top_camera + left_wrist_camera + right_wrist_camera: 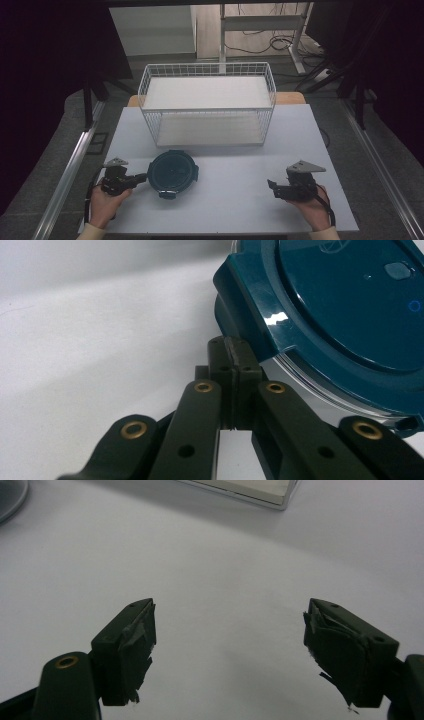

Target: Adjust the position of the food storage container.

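Sitting lower left, my left gripper [141,178] is pinched together beside the teal lid [172,173]; right gripper [230,650] spread wide, wire basket [207,102] top center.

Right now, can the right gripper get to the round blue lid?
Probably yes. The right gripper sits open on the table, and only bare tabletop lies between it and the blue lid. The left gripper is shut at the lid's far edge.

The teal lid [345,315] is running off the left gripper view's edge toward two o'clock; the basket corner [250,490] is being cropped at twelve o'clock.
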`<state>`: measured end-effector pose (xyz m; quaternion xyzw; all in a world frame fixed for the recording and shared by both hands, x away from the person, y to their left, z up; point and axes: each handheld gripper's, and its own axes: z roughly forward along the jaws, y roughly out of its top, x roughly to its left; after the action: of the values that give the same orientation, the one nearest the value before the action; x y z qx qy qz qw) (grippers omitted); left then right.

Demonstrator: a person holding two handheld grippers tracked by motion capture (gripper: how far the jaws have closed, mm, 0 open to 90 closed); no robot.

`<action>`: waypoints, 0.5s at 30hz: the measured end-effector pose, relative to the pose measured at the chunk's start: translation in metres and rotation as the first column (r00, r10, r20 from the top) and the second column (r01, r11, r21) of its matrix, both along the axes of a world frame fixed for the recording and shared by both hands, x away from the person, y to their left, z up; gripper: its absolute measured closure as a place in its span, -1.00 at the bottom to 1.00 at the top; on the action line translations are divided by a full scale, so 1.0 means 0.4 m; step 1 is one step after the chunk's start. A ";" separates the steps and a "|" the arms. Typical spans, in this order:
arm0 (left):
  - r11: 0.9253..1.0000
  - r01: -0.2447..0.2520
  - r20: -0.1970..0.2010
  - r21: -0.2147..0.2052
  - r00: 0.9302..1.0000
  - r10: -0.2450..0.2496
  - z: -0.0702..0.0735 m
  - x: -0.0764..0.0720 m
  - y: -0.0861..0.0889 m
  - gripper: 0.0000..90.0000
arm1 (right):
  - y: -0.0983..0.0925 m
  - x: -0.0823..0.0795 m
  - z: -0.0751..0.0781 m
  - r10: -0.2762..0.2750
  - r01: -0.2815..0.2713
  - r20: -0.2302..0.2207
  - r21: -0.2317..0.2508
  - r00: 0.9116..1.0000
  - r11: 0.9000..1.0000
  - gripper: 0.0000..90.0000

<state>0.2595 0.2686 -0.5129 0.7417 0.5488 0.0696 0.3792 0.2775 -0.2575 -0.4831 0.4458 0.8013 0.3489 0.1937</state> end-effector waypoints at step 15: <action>1.000 0.015 -0.005 -0.018 1.000 -0.015 0.006 0.007 -0.034 1.00 | -0.005 0.001 0.004 0.001 -0.001 0.002 0.005 1.000 1.000 -0.54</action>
<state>0.2622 0.2551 -0.5104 0.7424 0.5450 0.0600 0.3851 0.2779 -0.2595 -0.4815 0.4457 0.8003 0.3515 0.1933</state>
